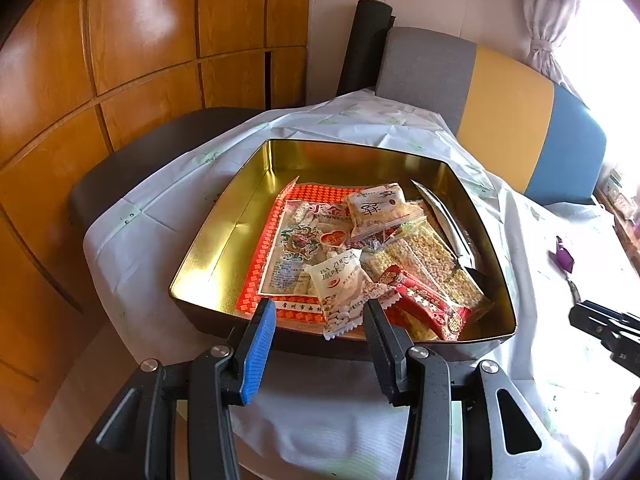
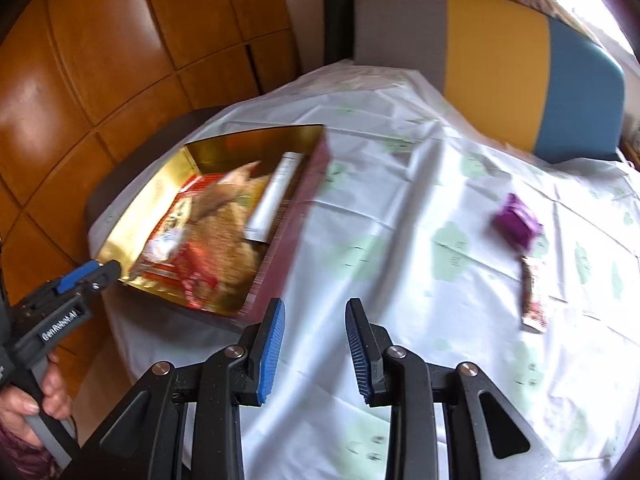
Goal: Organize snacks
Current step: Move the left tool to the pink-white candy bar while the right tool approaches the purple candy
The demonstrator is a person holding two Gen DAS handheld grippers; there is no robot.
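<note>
We hold our left tool [image 1: 318, 316] apart over the near rim of the gold-lined square tin [image 1: 224, 216] collecting the snacks, while our right tool [image 2: 316, 322], also apart and empty, faces the table [image 2: 400, 208], where the purple packet [image 2: 516, 222] and brown stick sachet [image 2: 534, 294] wait at two o'clock.

A: Where does the light come from?

B: From the window [image 1: 600, 40] at the top right. It is so bright there that it goes all white.

A: Is anything shiny?

B: Yes, the wooden wall [image 1: 140, 20] has white glare, and the gold tin [image 1: 224, 240] glows.

A: Are the pictures sharp?

B: The left one is. In the right one the tin and the purple packet [image 2: 517, 221] look smeared, maybe from moving. Straight lines bend near the dark round edges.
</note>
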